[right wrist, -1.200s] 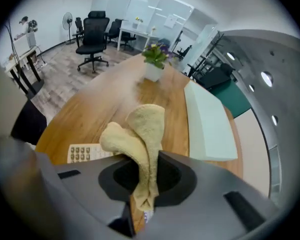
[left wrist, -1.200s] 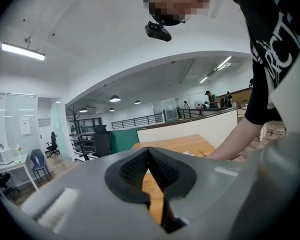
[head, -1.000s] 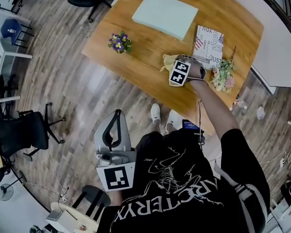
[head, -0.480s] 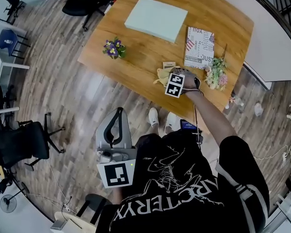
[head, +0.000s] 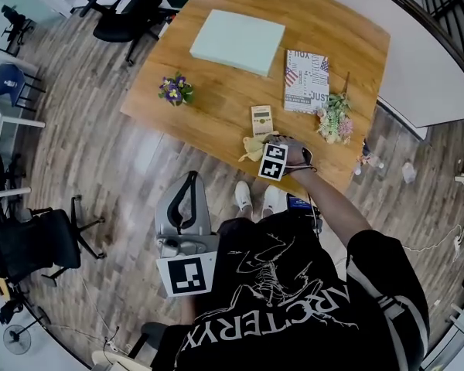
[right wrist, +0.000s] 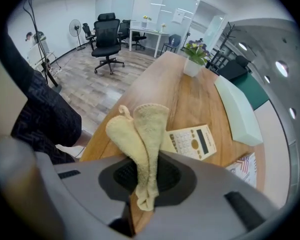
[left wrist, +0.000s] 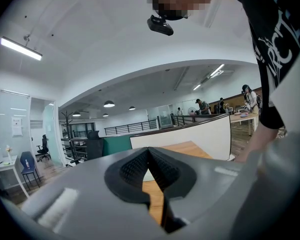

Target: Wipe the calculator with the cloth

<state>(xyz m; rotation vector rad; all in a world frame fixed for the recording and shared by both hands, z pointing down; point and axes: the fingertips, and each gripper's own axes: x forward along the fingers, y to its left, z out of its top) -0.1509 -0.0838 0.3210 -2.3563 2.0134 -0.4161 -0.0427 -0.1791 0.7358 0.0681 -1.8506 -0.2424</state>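
Two grippers show, and the right gripper [right wrist: 145, 176] has its jaws shut tight on a yellow cloth [right wrist: 140, 134] near the front edge of the desk [head: 216, 99]. The tan calculator [right wrist: 192, 141] lies flat on the desk just past the cloth. The left gripper [left wrist: 149, 170] is well away from the desk, with its jaws pressed together and nothing in them.

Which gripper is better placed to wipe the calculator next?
Right. The right gripper is shut on the cloth, just short of the calculator; the left gripper is shut, empty and far from it.
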